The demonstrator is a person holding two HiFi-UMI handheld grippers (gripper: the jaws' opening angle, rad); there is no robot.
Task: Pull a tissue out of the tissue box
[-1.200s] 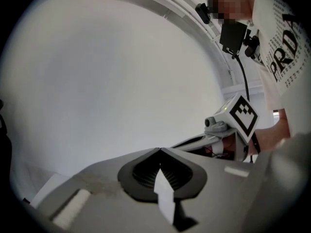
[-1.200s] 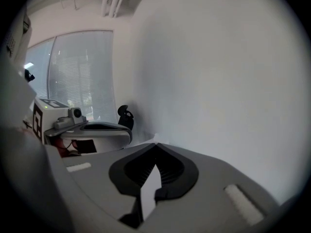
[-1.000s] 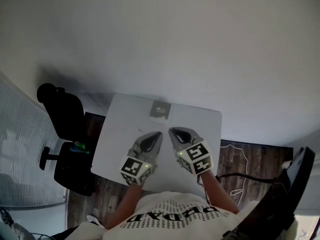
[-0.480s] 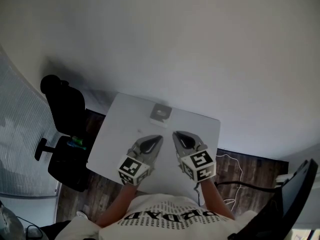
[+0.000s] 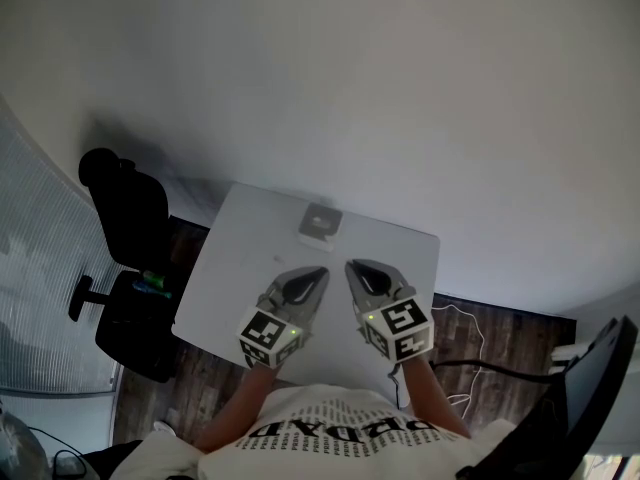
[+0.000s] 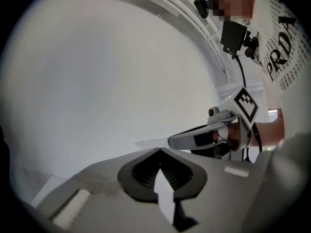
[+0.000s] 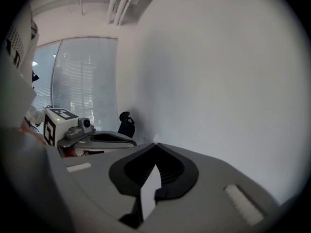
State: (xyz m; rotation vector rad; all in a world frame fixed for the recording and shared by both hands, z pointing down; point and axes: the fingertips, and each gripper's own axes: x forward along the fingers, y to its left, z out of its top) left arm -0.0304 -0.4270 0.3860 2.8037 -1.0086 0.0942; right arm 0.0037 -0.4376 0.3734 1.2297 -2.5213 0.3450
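- Two grippers hover side by side over the one table (image 5: 232, 268): the left gripper (image 5: 316, 273) and the right gripper (image 5: 353, 267). Each has its jaws closed together on nothing.
- One tissue box (image 5: 320, 224) sits near the table's far edge, ahead of both tips and apart from them.
- One black chair (image 5: 130, 218) stands left of the table.

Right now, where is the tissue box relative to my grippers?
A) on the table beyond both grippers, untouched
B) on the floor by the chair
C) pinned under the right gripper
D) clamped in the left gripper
A: the head view shows the tissue box near the table's far edge, ahead of the left gripper and right gripper, both shut on nothing.
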